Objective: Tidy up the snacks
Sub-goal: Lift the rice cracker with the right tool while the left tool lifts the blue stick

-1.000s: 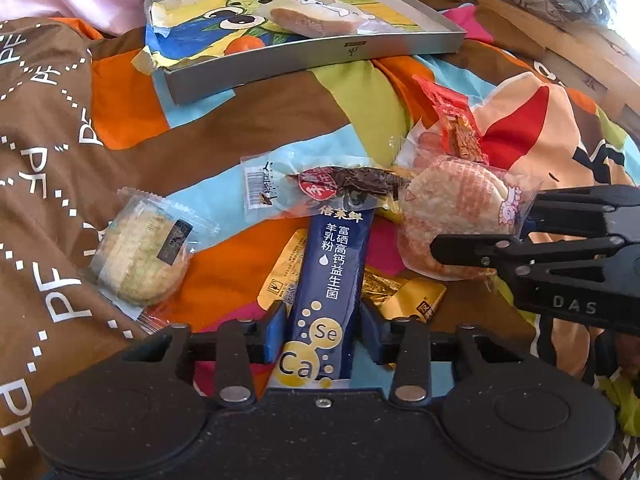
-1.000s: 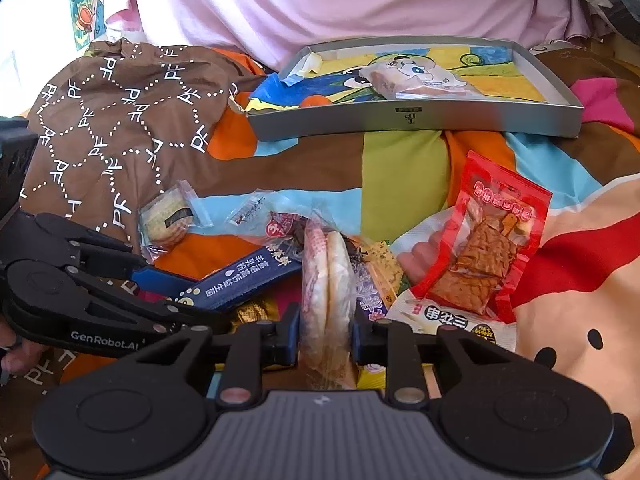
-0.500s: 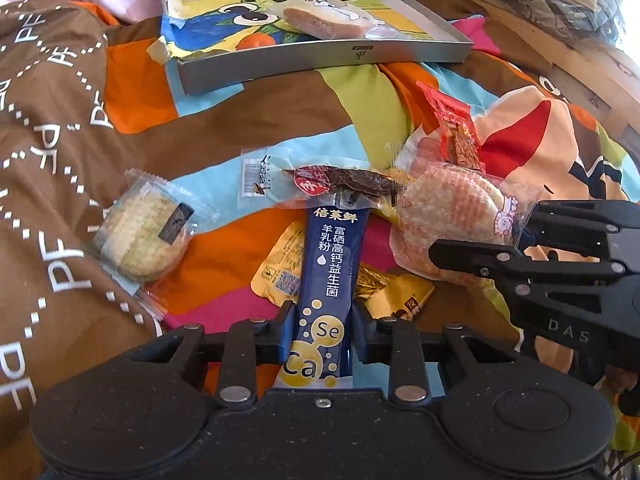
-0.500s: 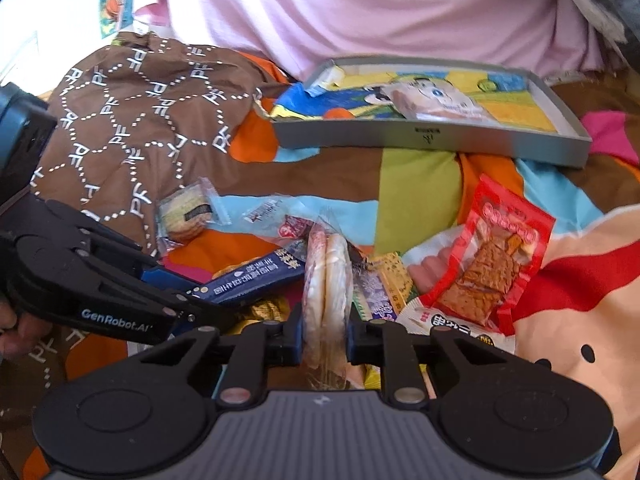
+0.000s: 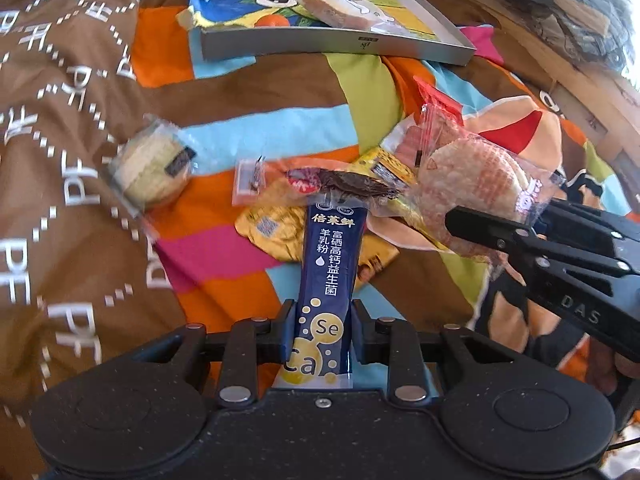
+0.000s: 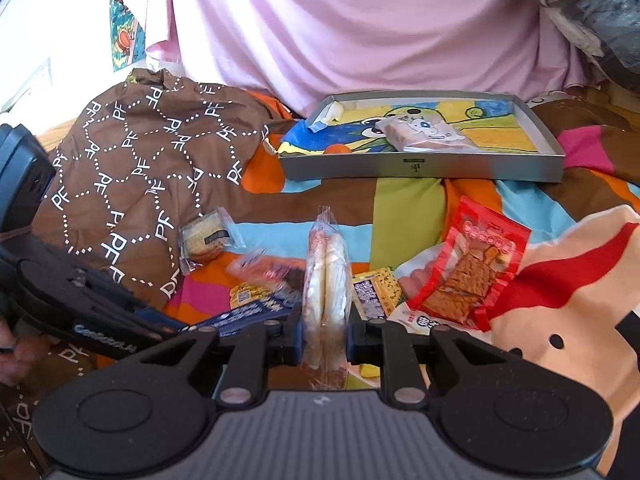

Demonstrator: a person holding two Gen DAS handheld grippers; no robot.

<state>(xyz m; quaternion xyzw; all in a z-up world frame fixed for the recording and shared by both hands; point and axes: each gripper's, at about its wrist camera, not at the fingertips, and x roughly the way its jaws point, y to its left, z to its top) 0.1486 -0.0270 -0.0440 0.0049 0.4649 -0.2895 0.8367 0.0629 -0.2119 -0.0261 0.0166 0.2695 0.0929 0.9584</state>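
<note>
Snacks lie on a colorful blanket [image 6: 420, 204], and a gray tray [image 6: 420, 168] sits far ahead of both jaws. Right gripper [image 6: 322, 328] squeezes a rice cracker pack [image 6: 326, 276] between its jaws. Left gripper [image 5: 322, 320] squeezes a blue stick pack [image 5: 330, 272] between its jaws.

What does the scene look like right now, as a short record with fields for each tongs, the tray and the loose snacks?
left tongs: shut on blue sachet
right tongs: shut on rice cracker pack, held on edge
tray: grey, at the far side of the bedspread, holds one wrapped bun
loose snacks: round biscuit, red packet, gold packet, all lying outside the tray
background: pink cloth behind the tray
</note>
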